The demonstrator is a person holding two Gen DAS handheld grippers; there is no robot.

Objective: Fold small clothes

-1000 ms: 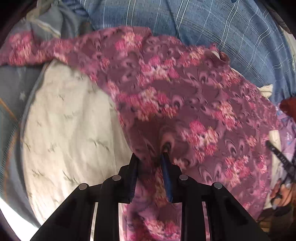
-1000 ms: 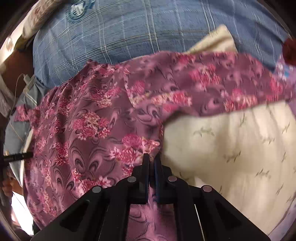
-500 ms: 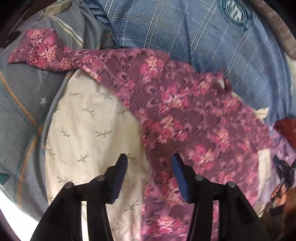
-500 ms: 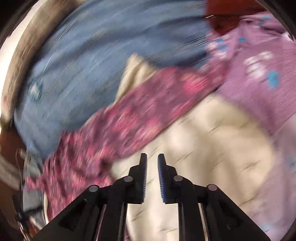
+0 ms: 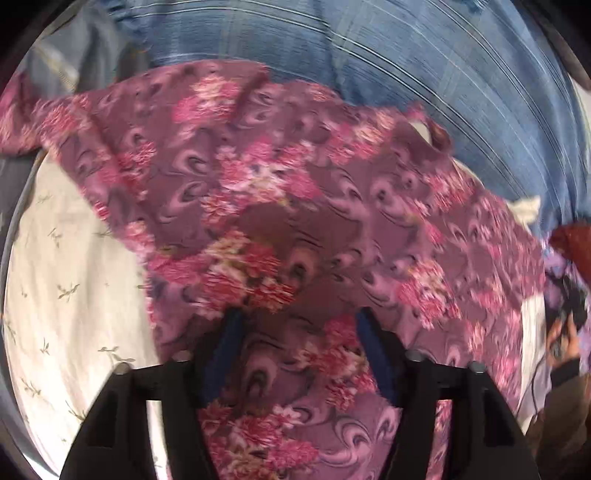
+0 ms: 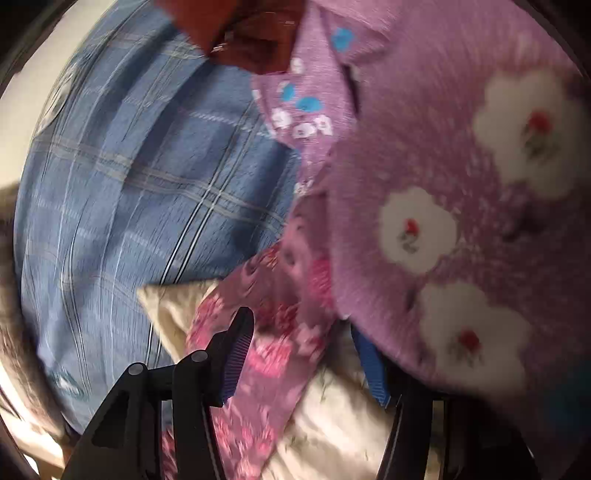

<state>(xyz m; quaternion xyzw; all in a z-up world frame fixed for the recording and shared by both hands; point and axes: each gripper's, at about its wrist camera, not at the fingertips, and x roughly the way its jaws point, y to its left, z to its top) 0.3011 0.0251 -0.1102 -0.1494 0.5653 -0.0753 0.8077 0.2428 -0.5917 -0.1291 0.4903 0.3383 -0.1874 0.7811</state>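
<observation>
A maroon garment with pink flowers (image 5: 295, 206) lies spread over a cream cloth with small sprigs (image 5: 74, 295). My left gripper (image 5: 297, 325) is open, its blue-padded fingers (image 5: 221, 347) wide apart low over the garment, holding nothing. In the right wrist view a strip of the same maroon garment (image 6: 273, 332) runs between the fingers of my right gripper (image 6: 306, 339), which is open. A lilac garment with white flowers (image 6: 461, 206) overlaps the right finger.
A blue plaid cover (image 5: 424, 66) lies behind the garments and shows in the right wrist view (image 6: 140, 192). A red-brown cloth (image 6: 236, 33) lies at the top. The cream cloth (image 6: 332, 424) lies under the right gripper. Grey fabric (image 5: 74, 66) lies far left.
Both grippers let go of the maroon garment and opened wide. The left one dropped back low over it. The right one swung right toward the lilac garment.
</observation>
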